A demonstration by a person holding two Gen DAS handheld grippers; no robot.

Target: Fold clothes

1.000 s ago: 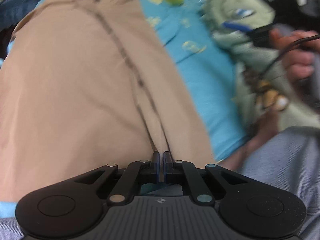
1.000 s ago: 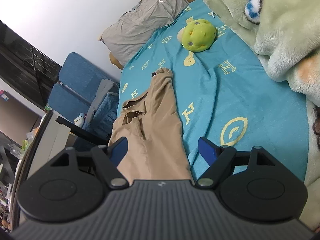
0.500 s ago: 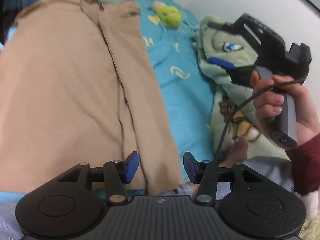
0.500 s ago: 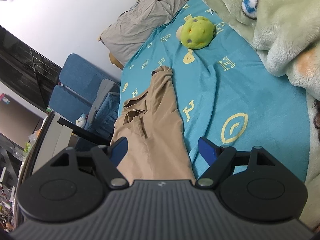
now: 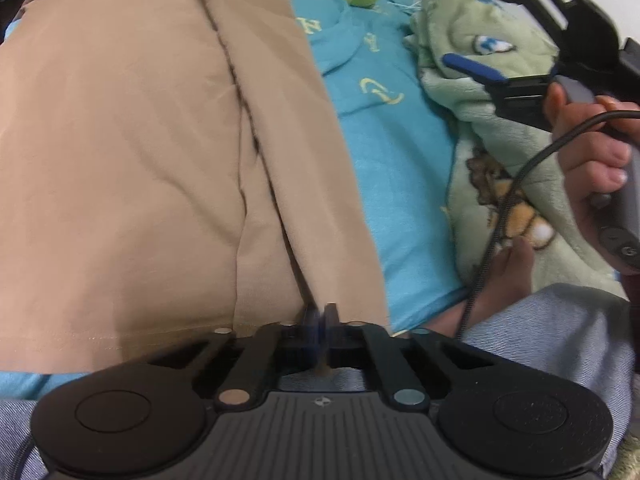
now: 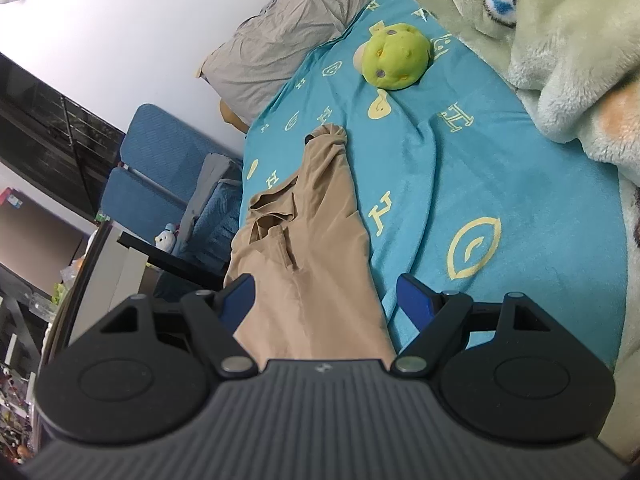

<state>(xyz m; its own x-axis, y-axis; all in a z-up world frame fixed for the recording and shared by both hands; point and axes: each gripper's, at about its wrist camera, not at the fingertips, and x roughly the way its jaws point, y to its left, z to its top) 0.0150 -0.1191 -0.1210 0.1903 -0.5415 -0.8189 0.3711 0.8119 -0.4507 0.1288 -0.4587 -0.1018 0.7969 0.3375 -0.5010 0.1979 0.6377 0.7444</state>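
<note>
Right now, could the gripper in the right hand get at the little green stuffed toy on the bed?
Probably yes. The right gripper is open and empty, and the green plush toy lies in the open on the blue blanket. Only the tan garment lies between them, low and flat, though the toy looks some way off.

open teal blanket [image 6: 460, 184] lies between the tan shirt [image 6: 312, 264] and the fluffy green blanket [image 6: 560, 60], wide enough for a gripper to pass. a green plush toy [image 6: 394, 56] sits on that strip at its far end. the fluffy blanket's heap walls off the right side.
</note>
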